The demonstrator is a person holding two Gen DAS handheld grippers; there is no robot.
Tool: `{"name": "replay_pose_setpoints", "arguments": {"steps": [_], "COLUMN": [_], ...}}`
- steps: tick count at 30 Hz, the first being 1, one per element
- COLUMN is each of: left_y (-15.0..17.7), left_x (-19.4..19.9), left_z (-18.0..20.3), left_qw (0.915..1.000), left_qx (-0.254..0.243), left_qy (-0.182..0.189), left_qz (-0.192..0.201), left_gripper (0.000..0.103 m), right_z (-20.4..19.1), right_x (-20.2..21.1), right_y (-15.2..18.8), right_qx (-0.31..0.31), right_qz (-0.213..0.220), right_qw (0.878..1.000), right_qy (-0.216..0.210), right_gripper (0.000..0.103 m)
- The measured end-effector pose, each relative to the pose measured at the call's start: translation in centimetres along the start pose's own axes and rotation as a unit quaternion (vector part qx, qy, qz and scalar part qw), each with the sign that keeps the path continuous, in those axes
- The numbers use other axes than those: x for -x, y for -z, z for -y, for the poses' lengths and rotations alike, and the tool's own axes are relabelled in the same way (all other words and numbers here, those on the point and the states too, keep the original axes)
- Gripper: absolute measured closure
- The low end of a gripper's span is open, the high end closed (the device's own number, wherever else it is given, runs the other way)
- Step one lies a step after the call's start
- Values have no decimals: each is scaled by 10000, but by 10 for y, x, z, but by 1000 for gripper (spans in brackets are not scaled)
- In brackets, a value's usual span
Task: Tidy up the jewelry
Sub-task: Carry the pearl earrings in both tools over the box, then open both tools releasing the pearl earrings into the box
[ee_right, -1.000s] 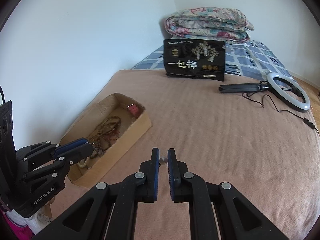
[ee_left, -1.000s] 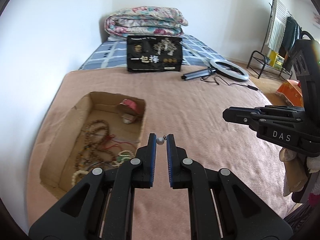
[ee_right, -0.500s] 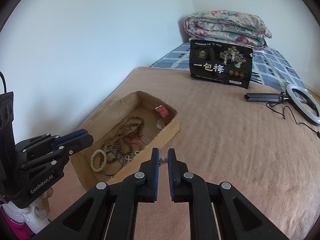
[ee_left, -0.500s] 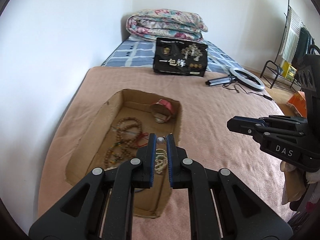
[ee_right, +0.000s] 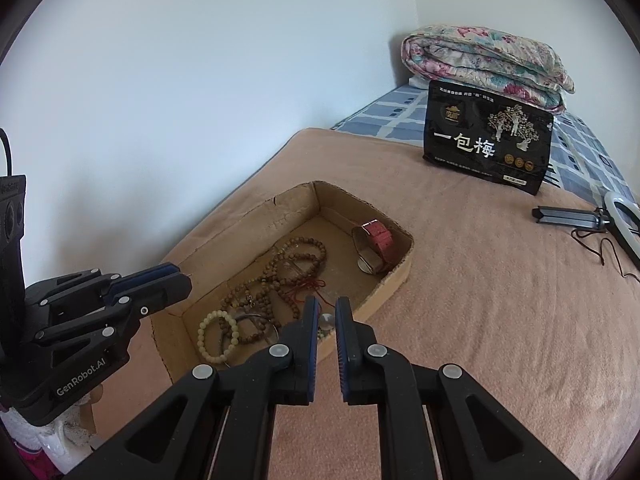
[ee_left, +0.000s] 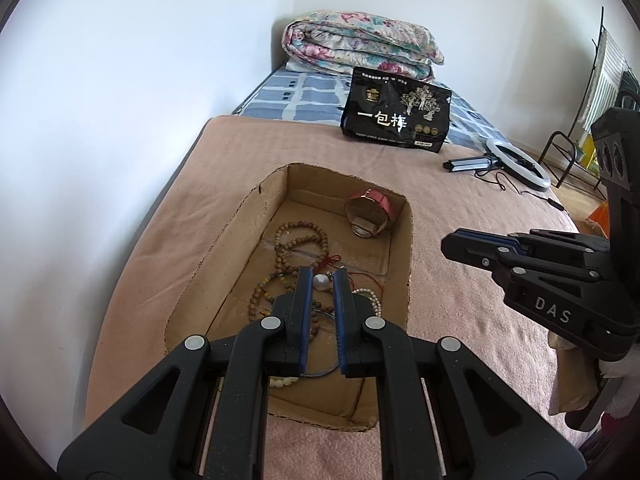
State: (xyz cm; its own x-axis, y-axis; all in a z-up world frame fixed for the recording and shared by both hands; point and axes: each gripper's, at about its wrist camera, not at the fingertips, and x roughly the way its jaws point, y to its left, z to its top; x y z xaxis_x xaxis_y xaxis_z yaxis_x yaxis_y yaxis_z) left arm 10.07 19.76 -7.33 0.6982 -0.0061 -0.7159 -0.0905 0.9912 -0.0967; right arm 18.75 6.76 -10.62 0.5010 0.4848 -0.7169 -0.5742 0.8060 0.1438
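A shallow cardboard box (ee_left: 400,248) (ee_right: 404,264) lies on the pink blanket. It holds brown bead strands (ee_left: 296,240) (ee_right: 296,256), a pale bead bracelet (ee_right: 218,334) and a pink-strapped watch (ee_left: 370,212) (ee_right: 376,240). My left gripper (ee_left: 320,278) is shut on a small pearl earring (ee_left: 320,281) and hovers over the box's middle. My right gripper (ee_right: 327,312) is shut on a second pearl earring (ee_right: 327,319) just above the box's near right rim. Each gripper also shows from the side in the other's view, the right (ee_left: 472,242) and the left (ee_right: 160,284).
A black snack bag (ee_left: 396,118) (ee_right: 486,144) stands at the blanket's far edge, with a folded floral quilt (ee_left: 360,44) (ee_right: 484,56) behind it. A ring light with its tripod (ee_left: 516,160) (ee_right: 600,216) lies at the right. A white wall runs along the left.
Both grippers moved left with their earrings, from over the bare blanket to the box. The left now hangs over the box's inside, the right at its rim.
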Motion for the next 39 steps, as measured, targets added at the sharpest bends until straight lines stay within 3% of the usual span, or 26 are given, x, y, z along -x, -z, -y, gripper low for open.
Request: {"name": "replay_pose_setpoints", "arguments": {"steps": [25, 27, 31, 33, 34, 35, 37, 39], "left_y": [0, 0, 0, 1, 1, 2, 3, 5], "left_x": [-17, -18, -18, -18, -18, -19, -19, -17], "left_z": [-23, -26, -29, -29, -30, -30, -28, -26], "left_qw": [9995, 9994, 9993, 9993, 9993, 9993, 9993, 9994], "left_qx": [227, 256, 265, 253, 242, 226, 203, 186], "left_qy": [-77, -93, -70, -111, -118, -118, -148, -181], "left_qz": [-206, -233, -241, -243, -256, -279, -268, -224], "left_gripper": [94, 94, 94, 94, 92, 88, 60, 49], "right_z": [-1, -1, -2, -2, -2, -1, 0, 0], "right_x": [-60, -61, -60, -58, -56, -54, -52, -52], "right_y": [-26, -27, -27, -27, -27, -27, -28, -29], "right_qx": [-6, -19, -21, -46, -62, -83, -107, -103], "right_qz": [-171, -182, -121, -68, -16, 49, 77, 47], "right_qw": [9998, 9998, 9998, 9997, 9996, 9994, 9992, 9991], "right_qy": [35, 43, 156, 233, 275, 334, 375, 401], "right_gripper": [96, 83, 68, 39, 32, 23, 18, 15]}}
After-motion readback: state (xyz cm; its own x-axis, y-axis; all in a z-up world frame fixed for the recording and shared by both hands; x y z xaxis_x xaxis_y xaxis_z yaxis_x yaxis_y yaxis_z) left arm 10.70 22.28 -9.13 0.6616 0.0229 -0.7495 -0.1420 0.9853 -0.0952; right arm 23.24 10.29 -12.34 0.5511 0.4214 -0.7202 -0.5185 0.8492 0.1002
